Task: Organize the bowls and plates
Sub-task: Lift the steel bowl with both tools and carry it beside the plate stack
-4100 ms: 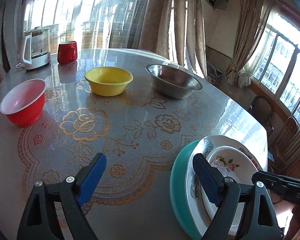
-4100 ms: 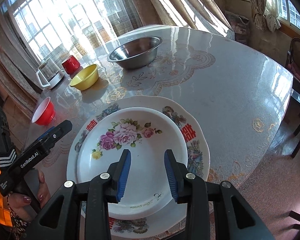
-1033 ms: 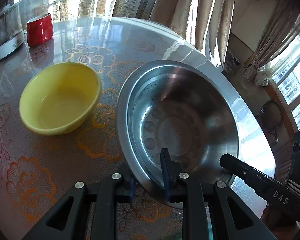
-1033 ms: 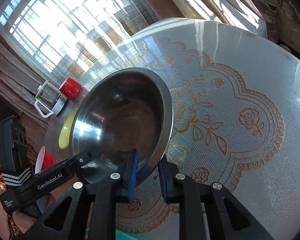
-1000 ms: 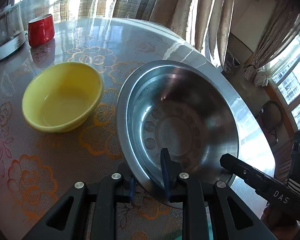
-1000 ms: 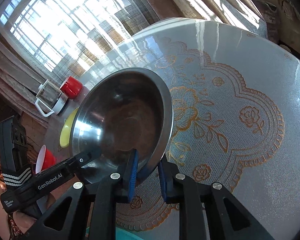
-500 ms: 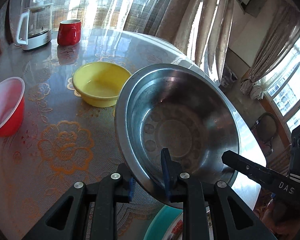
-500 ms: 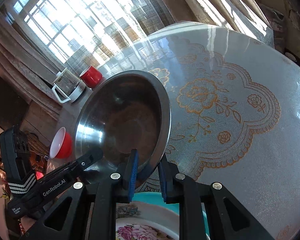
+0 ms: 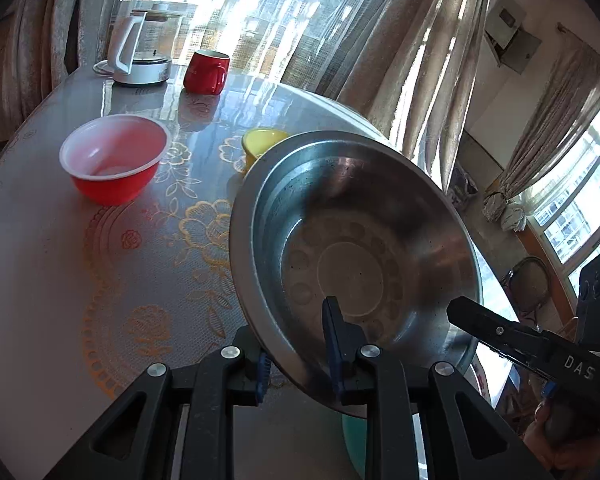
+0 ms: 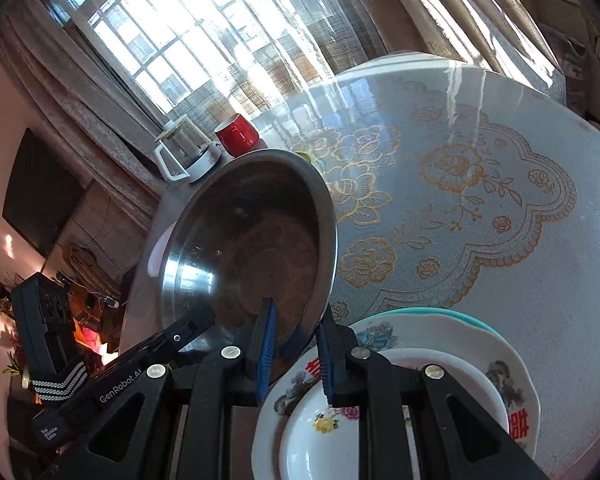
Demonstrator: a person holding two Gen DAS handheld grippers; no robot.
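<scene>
Both grippers hold one steel bowl (image 9: 360,240) in the air, tilted over the table. My left gripper (image 9: 300,356) is shut on its near rim; the right gripper's arm (image 9: 512,344) comes in from the right. In the right wrist view my right gripper (image 10: 294,350) is shut on the steel bowl (image 10: 252,248) at its rim, just above a stack of plates (image 10: 440,364): flowered white plates on a teal one. A red bowl (image 9: 114,158) and a yellow bowl (image 9: 260,142), half hidden behind the steel one, stand on the table.
A red mug (image 9: 206,72) and a glass kettle (image 9: 144,54) stand at the table's far edge by the curtained window. The lace-patterned table top (image 10: 480,208) stretches to the right. A chair (image 9: 528,284) stands beyond the table.
The steel bowl has been carried back from beside the yellow bowl toward me and the plate stack, which has come into the right wrist view. Both grips stay the same.
</scene>
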